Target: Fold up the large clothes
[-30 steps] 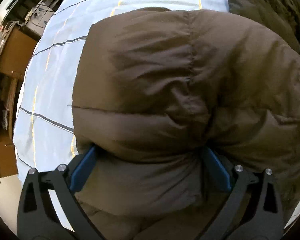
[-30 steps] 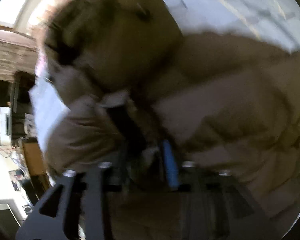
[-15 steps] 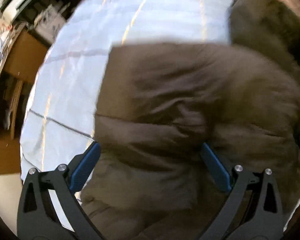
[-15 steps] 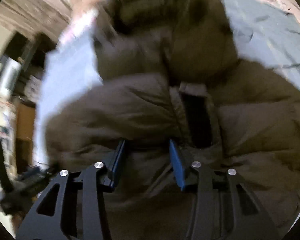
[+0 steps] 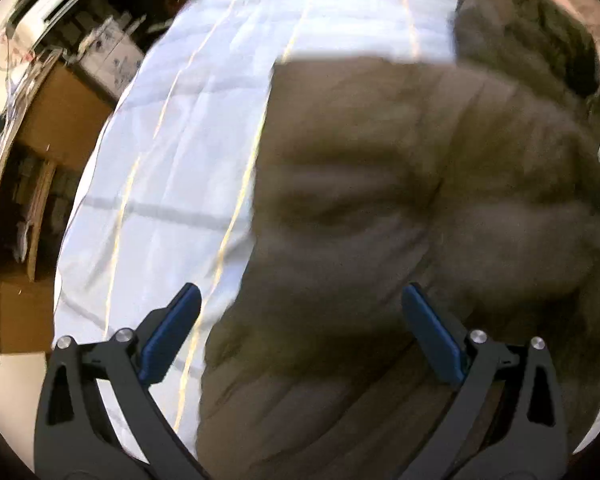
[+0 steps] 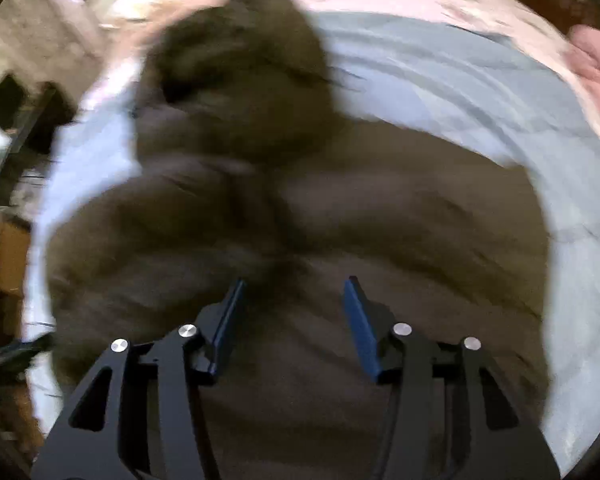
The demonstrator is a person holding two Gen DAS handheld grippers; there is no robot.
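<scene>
A big brown puffer jacket [image 5: 400,208] lies on a pale blue checked bedsheet [image 5: 172,152]; its fur-trimmed hood [image 5: 524,56] is at the far end. My left gripper [image 5: 300,316] is wide open above the jacket's near left edge, holding nothing. In the right wrist view the jacket [image 6: 340,220] fills the middle, hood [image 6: 240,72] at the top. My right gripper [image 6: 296,304] is open above the jacket, blue pads apart, with nothing between them. Both views are motion-blurred.
The bed's left edge drops to a floor with brown cardboard boxes [image 5: 56,120] and clutter. A pink blanket [image 6: 540,40] lies beyond the sheet at the far right. Bare sheet [image 6: 520,112] shows right of the jacket.
Both grippers have let go of the jacket and pulled back from it. The right gripper's jaws opened wider; the left's blue pads, earlier pressed against fabric, now stand clear.
</scene>
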